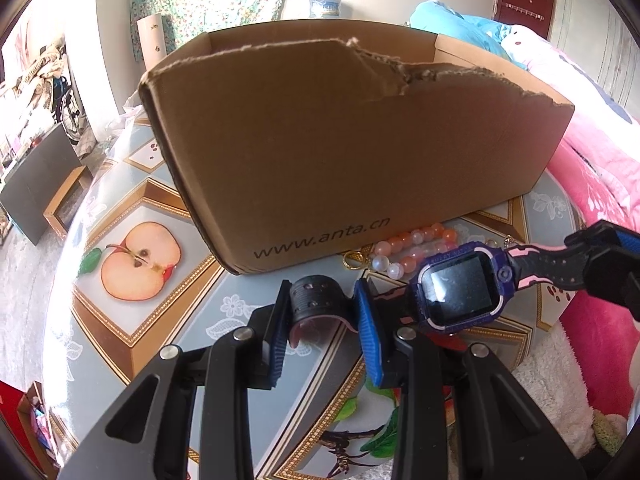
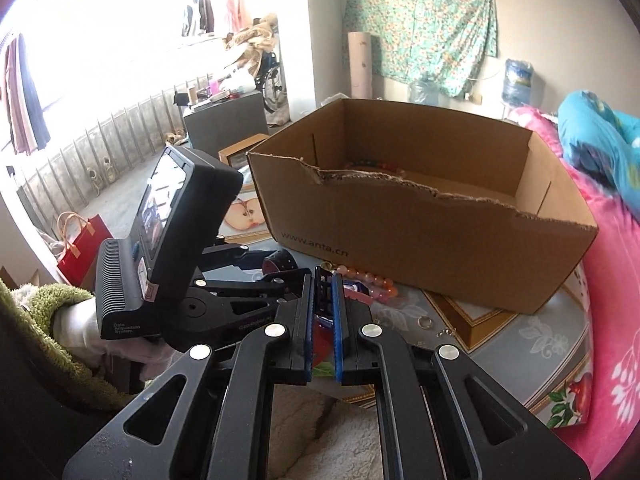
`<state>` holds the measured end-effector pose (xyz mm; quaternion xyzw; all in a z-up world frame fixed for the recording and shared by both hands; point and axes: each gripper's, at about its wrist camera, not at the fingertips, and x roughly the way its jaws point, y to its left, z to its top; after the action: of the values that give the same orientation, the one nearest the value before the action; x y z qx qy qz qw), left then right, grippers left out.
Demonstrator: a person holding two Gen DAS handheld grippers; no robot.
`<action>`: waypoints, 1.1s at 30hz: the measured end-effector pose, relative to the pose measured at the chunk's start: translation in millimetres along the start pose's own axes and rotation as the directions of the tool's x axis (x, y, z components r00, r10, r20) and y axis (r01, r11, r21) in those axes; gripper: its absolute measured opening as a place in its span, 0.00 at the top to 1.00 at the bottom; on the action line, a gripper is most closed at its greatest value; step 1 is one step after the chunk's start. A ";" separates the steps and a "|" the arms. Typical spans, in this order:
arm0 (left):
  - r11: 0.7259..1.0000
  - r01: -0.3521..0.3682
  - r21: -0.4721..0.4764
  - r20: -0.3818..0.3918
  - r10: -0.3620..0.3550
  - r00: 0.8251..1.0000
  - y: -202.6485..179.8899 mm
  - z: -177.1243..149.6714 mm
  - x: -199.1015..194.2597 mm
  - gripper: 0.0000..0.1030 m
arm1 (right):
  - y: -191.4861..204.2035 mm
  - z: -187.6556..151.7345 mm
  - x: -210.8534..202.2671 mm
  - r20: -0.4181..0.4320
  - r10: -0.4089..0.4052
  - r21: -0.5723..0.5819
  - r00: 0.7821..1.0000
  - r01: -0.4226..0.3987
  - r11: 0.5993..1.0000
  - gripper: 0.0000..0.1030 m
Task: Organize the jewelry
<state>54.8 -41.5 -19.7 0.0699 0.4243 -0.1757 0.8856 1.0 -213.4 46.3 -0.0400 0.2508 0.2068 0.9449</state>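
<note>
A child's smartwatch [image 1: 456,288] with a purple case and black-and-pink straps hangs just above the table between both grippers. My left gripper [image 1: 322,294] is shut on its curled black strap end [image 1: 316,300]. My right gripper [image 1: 580,256] is shut on the other strap at the right. In the right wrist view the right gripper [image 2: 324,280] pinches that strap [image 2: 323,300] between its blue pads, and the left gripper [image 2: 276,268] stands just left of it. A pink and orange bead bracelet [image 1: 412,248] lies against the open cardboard box [image 1: 340,140].
The box [image 2: 400,220] has a torn near wall and some beads [image 2: 372,166] inside. A gold clasp [image 1: 352,260] and small rings [image 2: 425,323] lie on the round fruit-patterned table [image 1: 140,264]. A pink-blanketed bed [image 2: 608,280] borders the right. A green fleecy sleeve [image 2: 60,312] is at left.
</note>
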 end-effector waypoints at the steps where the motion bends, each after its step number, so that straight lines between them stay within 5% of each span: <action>1: 1.000 -0.005 0.003 0.000 0.005 1.000 -1.0 0.2 0.0 0.71 | -0.3 -0.3 0.7 0.005 0.006 0.007 1.000 -0.006 1.000 0.94; 12: 0.999 -0.049 -0.005 -0.016 0.048 0.999 -13.2 3.0 1.3 0.72 | -0.5 -0.2 -7.9 0.112 0.236 0.016 0.965 -0.239 0.971 0.94; 24: 0.995 -0.102 0.013 -0.025 0.103 0.994 -30.7 4.3 3.9 0.72 | -40.5 -13.1 -4.5 0.151 0.303 0.144 0.941 -0.324 0.935 0.94; 33: 0.997 -0.067 -0.033 -0.046 0.066 0.997 -25.0 8.3 3.3 0.72 | -43.7 -22.7 20.6 0.101 0.334 0.181 0.937 -0.347 0.920 0.93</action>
<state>53.5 -67.8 -16.3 0.0725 0.4446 -0.1370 0.8822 24.8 -249.6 15.2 0.1044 0.2405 0.3434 0.9019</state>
